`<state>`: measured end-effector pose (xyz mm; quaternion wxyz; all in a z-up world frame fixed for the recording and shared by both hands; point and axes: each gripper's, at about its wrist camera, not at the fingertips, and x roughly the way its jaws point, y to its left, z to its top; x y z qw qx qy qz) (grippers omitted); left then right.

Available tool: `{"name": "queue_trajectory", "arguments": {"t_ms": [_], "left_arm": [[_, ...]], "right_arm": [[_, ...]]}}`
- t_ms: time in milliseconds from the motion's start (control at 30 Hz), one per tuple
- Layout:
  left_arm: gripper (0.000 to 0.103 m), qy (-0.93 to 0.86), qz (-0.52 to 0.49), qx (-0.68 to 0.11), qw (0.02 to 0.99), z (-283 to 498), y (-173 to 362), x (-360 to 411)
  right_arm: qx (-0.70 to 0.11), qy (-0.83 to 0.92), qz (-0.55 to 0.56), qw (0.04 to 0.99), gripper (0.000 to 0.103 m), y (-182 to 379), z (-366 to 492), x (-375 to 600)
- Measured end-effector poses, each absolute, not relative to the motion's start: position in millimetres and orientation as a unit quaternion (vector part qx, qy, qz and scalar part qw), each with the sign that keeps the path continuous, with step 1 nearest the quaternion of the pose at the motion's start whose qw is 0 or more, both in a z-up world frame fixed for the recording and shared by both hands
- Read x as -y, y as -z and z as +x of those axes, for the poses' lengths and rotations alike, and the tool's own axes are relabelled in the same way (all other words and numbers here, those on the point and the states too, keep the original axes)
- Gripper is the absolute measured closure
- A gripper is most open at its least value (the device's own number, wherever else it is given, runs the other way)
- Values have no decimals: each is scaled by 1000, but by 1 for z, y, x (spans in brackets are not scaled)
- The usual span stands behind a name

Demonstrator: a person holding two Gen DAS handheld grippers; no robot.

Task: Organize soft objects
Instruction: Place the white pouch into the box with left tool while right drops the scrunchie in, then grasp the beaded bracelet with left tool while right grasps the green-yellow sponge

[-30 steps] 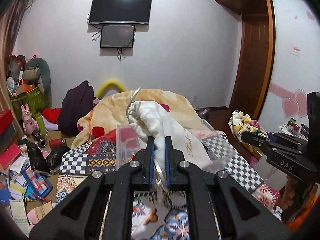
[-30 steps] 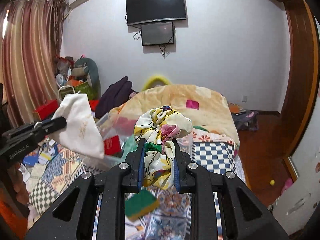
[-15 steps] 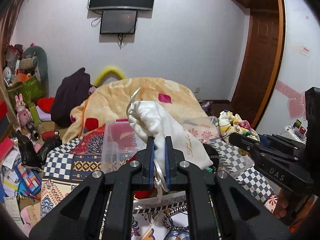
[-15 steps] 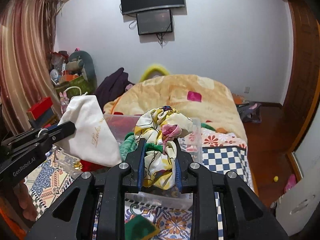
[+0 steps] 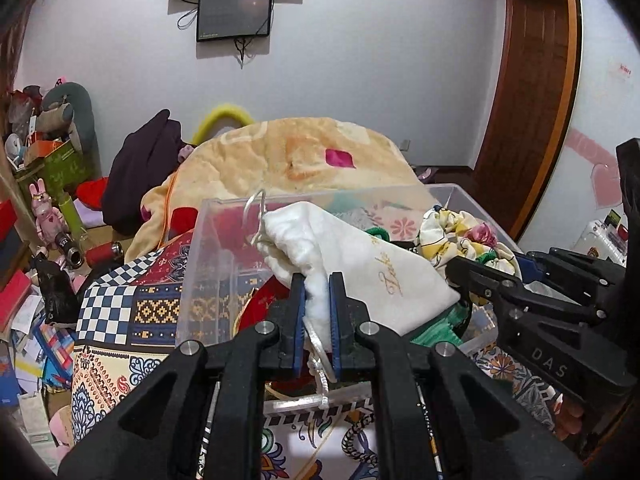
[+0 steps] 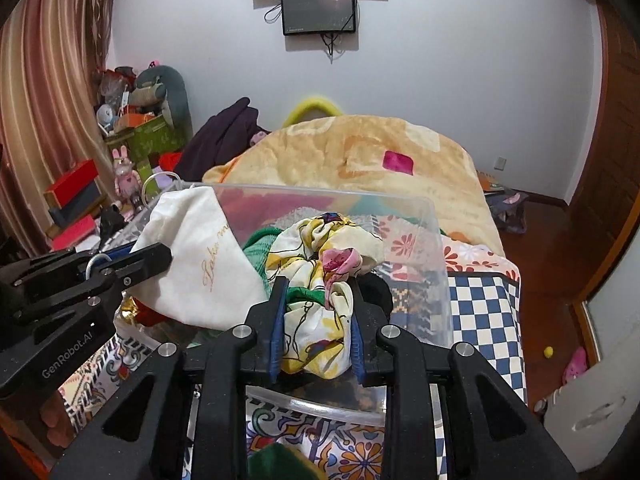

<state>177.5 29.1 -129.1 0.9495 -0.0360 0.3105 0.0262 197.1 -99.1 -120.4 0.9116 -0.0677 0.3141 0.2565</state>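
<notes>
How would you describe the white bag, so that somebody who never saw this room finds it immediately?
Find the bed with the peach blanket; before it stands a clear plastic box. Over that box, the left gripper has its jaws shut on a white drawstring pouch. Unlike the flowered yellow cloth beside it, it is plain white with gold cursive lettering.

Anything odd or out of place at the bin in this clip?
Nothing at the clear bin stands out: the left hand-held gripper holds the white drawstring pouch and the right hand-held gripper the floral scarf over it, neither released.
</notes>
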Motion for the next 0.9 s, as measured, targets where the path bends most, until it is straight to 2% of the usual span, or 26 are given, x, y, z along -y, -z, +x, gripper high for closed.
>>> {"name": "queue_trajectory", "arguments": {"t_ms": [100,233,333,400,500,633,733,800,900], "left_arm": [[93,-28,-36,-315,948,177,132,-30],[90,-24,-45,-321,946,174,133,-32],[83,-19,-53,-320,946,169,131,-34],[73,-17,-57,-316,947,164,128,-34],[59,-15,-62,-301,951,153,121,-35],[47,-10,-62,-278,959,136,107,-32],[40,-9,-59,-264,963,127,99,-30],[30,-6,-60,-256,965,118,94,-29],[26,-1,-62,-249,967,108,91,-28]], "right_arm": [[-309,-251,-76,914,61,120,197,100],[-302,-248,-81,917,52,117,194,102],[-299,-248,-81,918,43,115,193,104],[-294,-251,-80,919,35,112,191,105],[-283,-252,-84,922,33,106,184,106],[-269,-257,-85,924,30,99,175,107],[-255,-258,-77,929,22,93,166,112],[-249,-261,-69,930,21,89,162,116],[-246,-266,-59,930,21,87,155,122]]}}
